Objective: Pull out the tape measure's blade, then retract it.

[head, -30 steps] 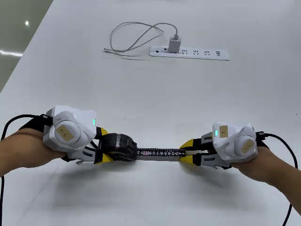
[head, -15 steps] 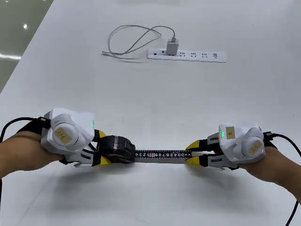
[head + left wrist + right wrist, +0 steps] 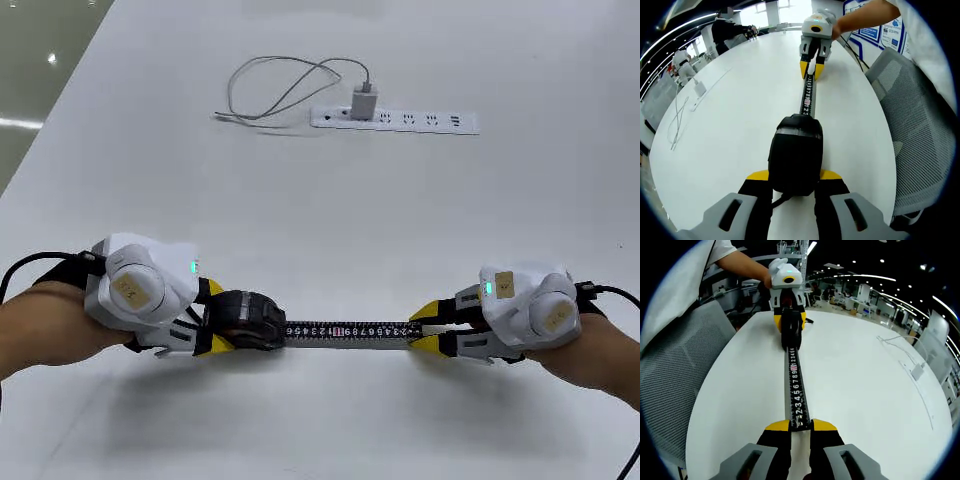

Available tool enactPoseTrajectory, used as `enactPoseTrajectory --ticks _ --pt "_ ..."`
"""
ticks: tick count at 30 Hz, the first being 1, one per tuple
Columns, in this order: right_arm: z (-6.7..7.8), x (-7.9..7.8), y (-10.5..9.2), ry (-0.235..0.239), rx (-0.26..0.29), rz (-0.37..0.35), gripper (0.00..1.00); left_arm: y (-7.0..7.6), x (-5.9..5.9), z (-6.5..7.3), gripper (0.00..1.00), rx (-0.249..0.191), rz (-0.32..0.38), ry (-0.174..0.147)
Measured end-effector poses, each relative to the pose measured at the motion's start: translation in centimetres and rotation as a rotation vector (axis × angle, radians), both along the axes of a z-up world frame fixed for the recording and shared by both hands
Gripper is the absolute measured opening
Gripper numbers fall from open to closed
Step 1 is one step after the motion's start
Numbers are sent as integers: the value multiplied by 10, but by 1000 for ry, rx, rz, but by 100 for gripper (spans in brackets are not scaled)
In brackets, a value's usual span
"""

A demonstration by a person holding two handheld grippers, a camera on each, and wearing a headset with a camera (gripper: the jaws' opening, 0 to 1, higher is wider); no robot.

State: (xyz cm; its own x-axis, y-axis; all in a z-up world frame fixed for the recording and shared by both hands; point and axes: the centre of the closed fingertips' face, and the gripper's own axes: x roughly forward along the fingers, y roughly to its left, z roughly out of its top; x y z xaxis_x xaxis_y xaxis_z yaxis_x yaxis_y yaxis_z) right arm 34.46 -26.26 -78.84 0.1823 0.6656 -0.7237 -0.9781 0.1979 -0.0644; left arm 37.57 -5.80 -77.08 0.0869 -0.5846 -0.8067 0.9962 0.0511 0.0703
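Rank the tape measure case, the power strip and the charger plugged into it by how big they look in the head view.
1. Tape measure case and power strip: no clear order; the strip looks longer, the case bulkier, and it lies nearer the camera.
2. Charger: smallest.

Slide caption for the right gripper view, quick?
Right gripper shut on the blade, stretched over the white table to the tape measure case in the left gripper.
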Motion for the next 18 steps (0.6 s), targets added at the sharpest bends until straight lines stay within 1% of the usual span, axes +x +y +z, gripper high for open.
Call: enactPoseTrajectory --ticks 18 --pt "3 -2 -25 13 -33 -2 9 0 -1 1 27 0 1 2"
